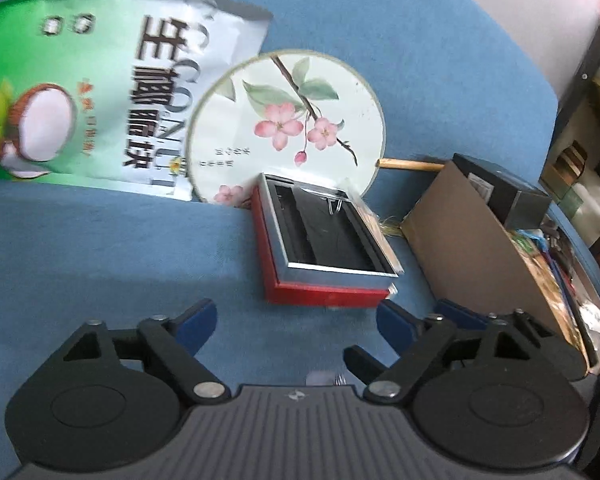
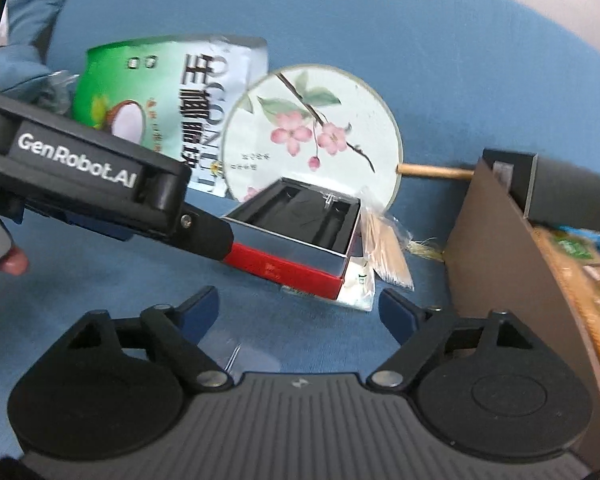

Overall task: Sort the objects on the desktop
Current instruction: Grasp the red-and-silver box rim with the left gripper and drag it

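I have the shallow red box with the black lining and mirrored silver rim [image 1: 324, 236] lying flat on the blue cloth tabletop [image 1: 100, 240], straight ahead of my left gripper [image 1: 296, 320] and just beyond its fingertips. Its near short red wall faces me, so the box's long axis runs away from me, near to far, slightly slanted to the left. My left jaws are spread wide and hold nothing; the near wall looks to fit between them.

In the right wrist view the left gripper [image 2: 216, 236] reaches in from the left and meets the box [image 2: 300, 240] at its left corner. My right gripper [image 2: 298, 312] is likewise open and empty, but it sits back from the box and faces a corner, so I judge the left the nearer one.

The box's far end overlaps the round paper fan painted with pink blossoms [image 1: 288, 120]. The brown cardboard bin [image 1: 480, 248] stands near on the right.
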The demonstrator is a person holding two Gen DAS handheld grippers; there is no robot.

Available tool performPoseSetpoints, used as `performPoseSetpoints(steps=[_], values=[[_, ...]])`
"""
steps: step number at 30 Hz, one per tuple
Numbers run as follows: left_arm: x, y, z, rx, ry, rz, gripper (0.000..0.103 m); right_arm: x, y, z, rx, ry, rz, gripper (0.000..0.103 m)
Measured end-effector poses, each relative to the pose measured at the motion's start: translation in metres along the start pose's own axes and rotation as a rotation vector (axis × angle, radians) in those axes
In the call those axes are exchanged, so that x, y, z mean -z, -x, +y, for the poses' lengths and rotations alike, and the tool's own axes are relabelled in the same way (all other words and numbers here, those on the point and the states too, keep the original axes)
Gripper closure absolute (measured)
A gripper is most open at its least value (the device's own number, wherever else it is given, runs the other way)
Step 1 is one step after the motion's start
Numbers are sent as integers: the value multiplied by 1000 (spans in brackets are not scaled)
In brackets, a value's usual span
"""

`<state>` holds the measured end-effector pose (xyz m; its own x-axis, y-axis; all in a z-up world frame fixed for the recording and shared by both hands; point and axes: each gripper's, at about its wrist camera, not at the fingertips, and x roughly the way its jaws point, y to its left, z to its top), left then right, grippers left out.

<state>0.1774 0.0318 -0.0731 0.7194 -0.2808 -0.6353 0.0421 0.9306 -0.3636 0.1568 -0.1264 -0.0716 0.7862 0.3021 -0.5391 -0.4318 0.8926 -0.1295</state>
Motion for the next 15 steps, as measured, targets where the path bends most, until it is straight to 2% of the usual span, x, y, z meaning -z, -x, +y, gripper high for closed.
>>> performPoseSetpoints(steps=[3, 8, 10, 15], values=[[-7, -19, 4, 32, 18, 17, 25, -4, -21, -8, -14, -38, 11, 25], [-15, -40, 12, 82, 71, 26, 26, -9, -45, -19, -50, -103, 15, 35], [-17, -46, 13, 101, 82, 40, 32, -10, -52, -23, -85, -117, 26, 40], [-14, -36, 12, 103, 51, 26, 34, -9, -47, -17, -80, -62, 24, 49]])
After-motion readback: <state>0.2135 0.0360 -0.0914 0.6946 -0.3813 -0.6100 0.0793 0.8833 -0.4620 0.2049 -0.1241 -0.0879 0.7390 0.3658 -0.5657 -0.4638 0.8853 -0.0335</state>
